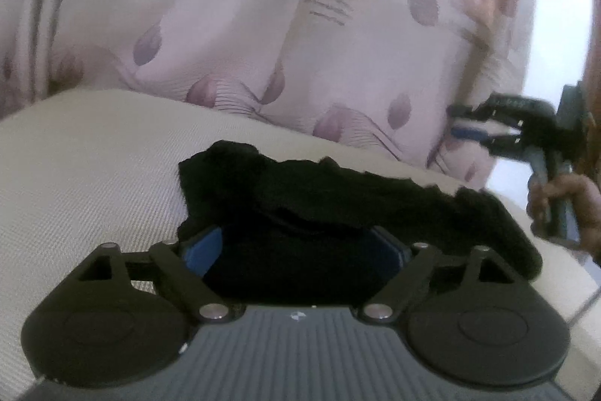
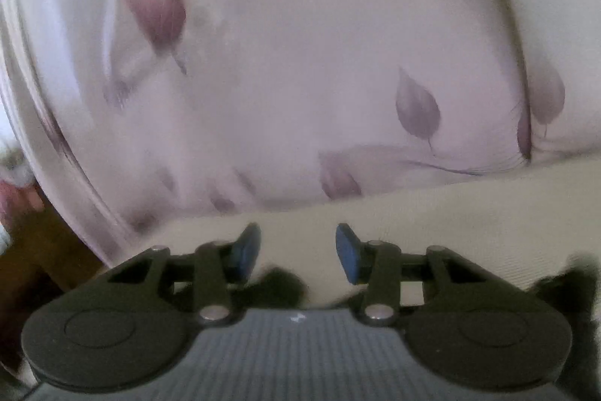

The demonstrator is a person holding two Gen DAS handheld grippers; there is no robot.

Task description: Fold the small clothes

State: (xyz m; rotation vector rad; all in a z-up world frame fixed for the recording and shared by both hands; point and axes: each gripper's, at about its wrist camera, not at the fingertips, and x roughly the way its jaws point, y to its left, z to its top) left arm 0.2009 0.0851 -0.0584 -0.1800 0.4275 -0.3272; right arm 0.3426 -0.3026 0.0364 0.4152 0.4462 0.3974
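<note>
The left wrist view sits low over the cream cushion (image 1: 94, 168), looking forward along the left gripper (image 1: 291, 250) at the black garment (image 1: 319, 190) close in front, with the flowered backrest (image 1: 225, 44) behind. At its right edge it catches the right gripper (image 1: 456, 123) in a hand (image 1: 563, 205). The right wrist view faces the same backrest (image 2: 281, 81) from nearer, over the same cushion (image 2: 469, 213), with scraps of the garment (image 2: 281, 282) at its lower edge.

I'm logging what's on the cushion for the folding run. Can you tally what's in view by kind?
Black garment: 1, crumpled on the cream cushion
Hand-held gripper: 2, left hand-held gripper and right hand-held gripper
Floral pink bedding: 1
Total: 5, cushion included
</note>
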